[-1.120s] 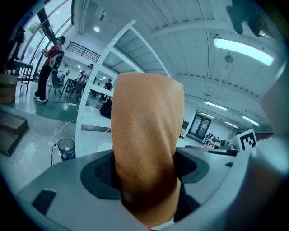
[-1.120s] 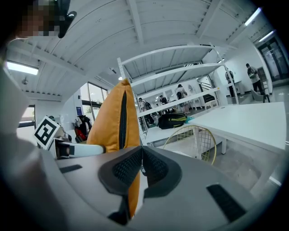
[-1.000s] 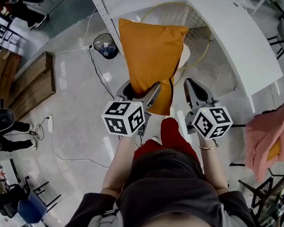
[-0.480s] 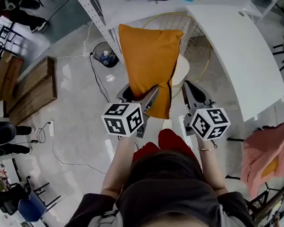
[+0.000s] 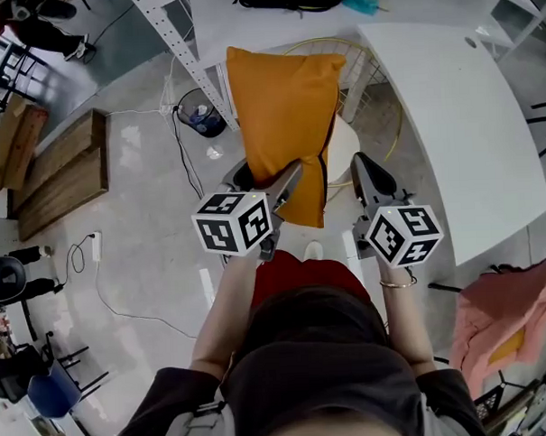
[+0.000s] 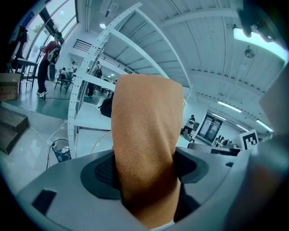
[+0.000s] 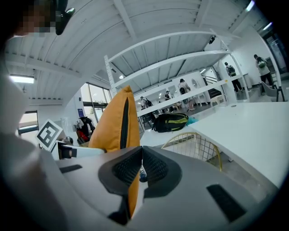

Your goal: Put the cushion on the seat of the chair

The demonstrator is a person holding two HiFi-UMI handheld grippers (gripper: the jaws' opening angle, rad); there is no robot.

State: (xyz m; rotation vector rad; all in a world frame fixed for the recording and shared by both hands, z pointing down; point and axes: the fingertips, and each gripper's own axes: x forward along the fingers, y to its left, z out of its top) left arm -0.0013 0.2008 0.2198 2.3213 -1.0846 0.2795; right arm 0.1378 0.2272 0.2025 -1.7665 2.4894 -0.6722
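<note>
- Cushion [image 5: 282, 104]: orange, plump and square. It is held in the air ahead of the person and, in the head view, covers part of the chair [image 5: 364, 71]. It is not yet on the white seat [image 5: 344, 144].
- Left gripper [image 6: 144, 168]: the jaws stand wide and are clamped on the cushion's near edge. The filling bulges between the pads.
- Right gripper [image 7: 141, 158]: the jaws are together at the tips with nothing between the pads. The cushion is just beside it on its left, and an orange strip shows through the slit below the pads.
- Handling, as judged: light, soft and easily squeezed, since one clamp carries the whole body without marked sag. The grainy fabric should resist slipping. There is nothing fragile about it.
- Where to hold, as judged: an edge or corner, pinched deep into the filling. The side with the dark zip [image 7: 124, 122] is a firmer seam.
- Setting: the chair stands on the floor [image 5: 147, 227], at the left edge of the white bench [image 5: 459, 132].
- Writing: none can be read on the cushion or chair. The gripper cubes bear only black-and-white square markers.
</note>
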